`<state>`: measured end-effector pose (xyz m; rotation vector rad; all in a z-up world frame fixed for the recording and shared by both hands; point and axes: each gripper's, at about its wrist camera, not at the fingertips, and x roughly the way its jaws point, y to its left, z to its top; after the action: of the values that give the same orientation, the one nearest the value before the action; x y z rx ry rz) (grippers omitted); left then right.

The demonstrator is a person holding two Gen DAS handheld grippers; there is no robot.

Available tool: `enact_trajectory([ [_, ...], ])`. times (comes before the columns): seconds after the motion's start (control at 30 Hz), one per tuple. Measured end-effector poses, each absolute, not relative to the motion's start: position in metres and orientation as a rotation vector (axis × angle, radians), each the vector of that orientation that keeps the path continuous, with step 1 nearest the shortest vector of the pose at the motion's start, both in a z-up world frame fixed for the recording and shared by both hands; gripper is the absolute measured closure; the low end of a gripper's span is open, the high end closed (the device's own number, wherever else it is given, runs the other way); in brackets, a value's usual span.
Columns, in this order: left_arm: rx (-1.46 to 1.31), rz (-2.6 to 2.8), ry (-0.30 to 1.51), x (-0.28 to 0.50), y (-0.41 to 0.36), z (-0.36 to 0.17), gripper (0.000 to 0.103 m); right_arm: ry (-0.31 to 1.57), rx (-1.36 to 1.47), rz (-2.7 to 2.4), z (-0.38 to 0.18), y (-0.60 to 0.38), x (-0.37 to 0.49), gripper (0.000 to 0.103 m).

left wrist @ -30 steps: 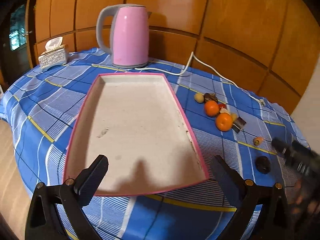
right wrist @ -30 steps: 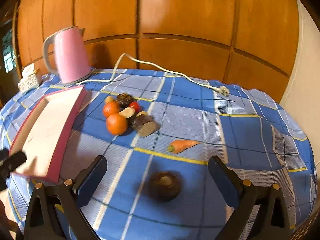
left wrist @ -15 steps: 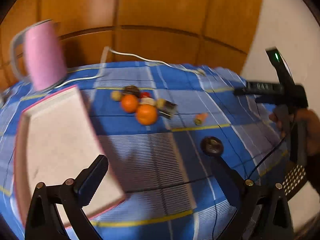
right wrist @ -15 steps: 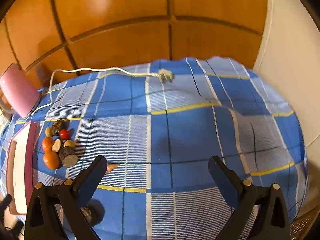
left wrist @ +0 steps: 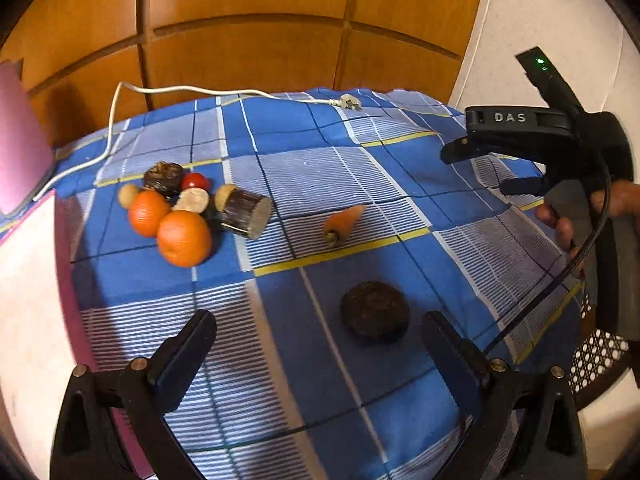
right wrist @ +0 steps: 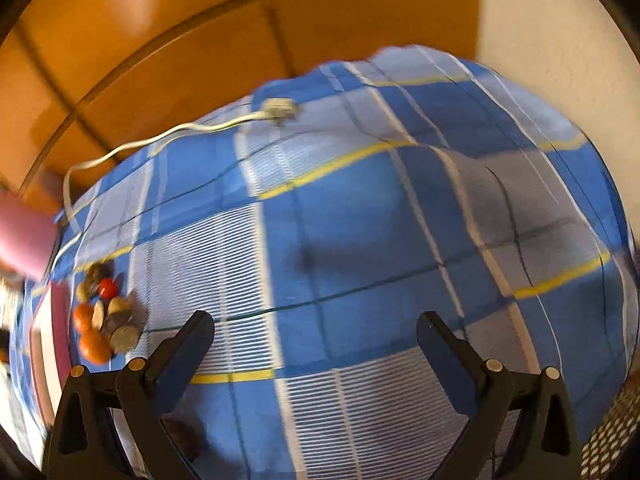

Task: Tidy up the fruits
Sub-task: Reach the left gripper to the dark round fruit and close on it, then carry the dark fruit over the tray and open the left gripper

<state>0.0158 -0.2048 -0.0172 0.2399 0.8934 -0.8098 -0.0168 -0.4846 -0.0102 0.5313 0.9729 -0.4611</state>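
Far left edge: pink tray [left wrist: 28,280] empty, waiting for fruit. Left-centre: oranges [left wrist: 184,238] bunched with other produce on counter [left wrist: 304,168], outside tray. Bottom: left tongs [left wrist: 320,354] apart, aimed near dark round fruit [left wrist: 374,312]. Right edge: right tongs [right wrist: 314,354] apart, empty.

home | wood-panelled wall [left wrist: 248,52] | checked tablecloth [left wrist: 360,168] | pink kettle [left wrist: 20,140]

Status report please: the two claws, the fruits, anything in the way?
Left claw open, empty; right claw open, empty. Round orange fruits clustered beside pink-rimmed tray, none inside. Dark round lump just ahead of left claw.
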Motion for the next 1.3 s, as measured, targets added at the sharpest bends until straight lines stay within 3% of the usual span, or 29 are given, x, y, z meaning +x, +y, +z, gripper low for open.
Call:
enact_trajectory([
  [0.27,0.284,-0.841,0.921,0.021,-0.233,-0.037,0.018,0.988,0.542,-0.515,-0.013,-0.489,-0.021,0.000],
  [0.37,0.302,-0.857,0.919,0.017,-0.241,-0.043,0.034,1.000,0.554,-0.544,-0.017,-0.492,-0.023,0.000],
  [0.43,0.320,-0.878,0.888,0.010,-0.243,-0.042,0.057,1.004,0.561,-0.549,-0.019,-0.493,-0.023,0.001],
  [0.7,0.169,-0.833,0.877,0.017,-0.202,-0.015,0.057,1.058,0.521,-0.539,-0.028,-0.486,-0.016,0.005],
  [0.97,-0.049,-0.599,0.779,0.061,-0.101,0.036,0.057,1.125,0.556,-0.521,-0.048,-0.482,-0.018,0.005],
  [1.3,-0.136,-0.109,0.887,0.154,0.017,-0.004,0.057,1.147,0.433,-0.544,-0.062,-0.466,-0.020,0.004],
])
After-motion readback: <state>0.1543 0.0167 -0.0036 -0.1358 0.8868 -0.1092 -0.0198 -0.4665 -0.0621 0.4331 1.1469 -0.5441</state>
